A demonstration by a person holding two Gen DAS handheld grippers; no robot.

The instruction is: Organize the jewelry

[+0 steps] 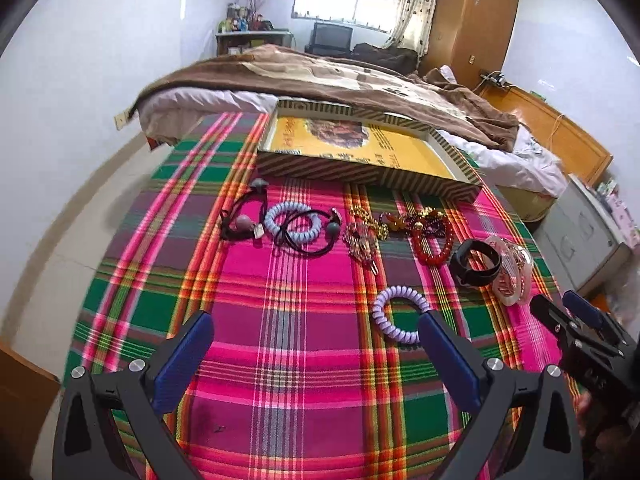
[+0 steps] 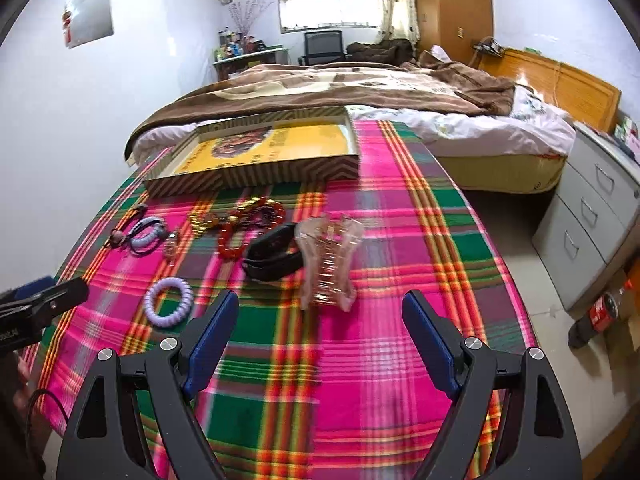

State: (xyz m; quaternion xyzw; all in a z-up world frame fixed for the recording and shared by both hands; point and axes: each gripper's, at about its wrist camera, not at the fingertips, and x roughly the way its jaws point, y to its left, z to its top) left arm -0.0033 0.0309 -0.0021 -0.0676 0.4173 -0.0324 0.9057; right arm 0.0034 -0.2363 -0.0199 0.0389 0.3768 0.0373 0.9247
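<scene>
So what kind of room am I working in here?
A bedroom, most likely: an unmade bed with a brown blanket sits just past the plaid-covered table, a wooden wardrobe stands in the corner, and grey drawers line the side.

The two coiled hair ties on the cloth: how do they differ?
The purple hair tie lies alone, nearest the claws; the pale blue hair tie sits farther back, near the box. The purple one is free; the blue one is tangled with a black elastic band. Both are spiral coils, lying flat.
</scene>
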